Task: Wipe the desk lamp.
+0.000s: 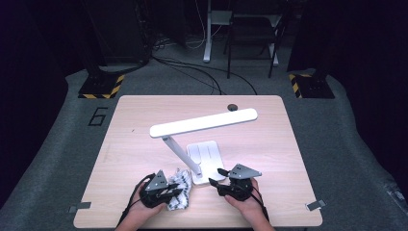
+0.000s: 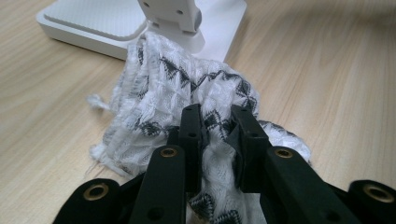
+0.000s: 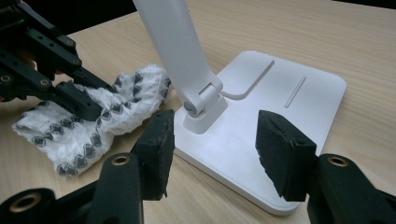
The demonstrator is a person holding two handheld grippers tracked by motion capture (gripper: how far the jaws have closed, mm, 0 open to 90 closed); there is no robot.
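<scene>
A white desk lamp stands mid-table, its long head (image 1: 204, 122) on a slanted arm (image 3: 173, 42) hinged to a flat base (image 1: 208, 153). Against the base's near left corner lies a crumpled white cloth with a black pattern (image 2: 187, 88). My left gripper (image 2: 218, 114) is shut on a fold of that cloth, low over the table, and also shows in the high view (image 1: 174, 192). My right gripper (image 3: 217, 135) stands open at the base's (image 3: 289, 93) near corner. Its pads straddle the hinge and touch nothing. The right gripper view also shows the cloth (image 3: 126, 100).
The wooden table (image 1: 269, 144) has bare surface left, right and behind the lamp. A small dark round spot (image 1: 233, 107) sits near its far edge. Beyond the table are a grey floor, cables and stands with yellow-black feet (image 1: 101, 86).
</scene>
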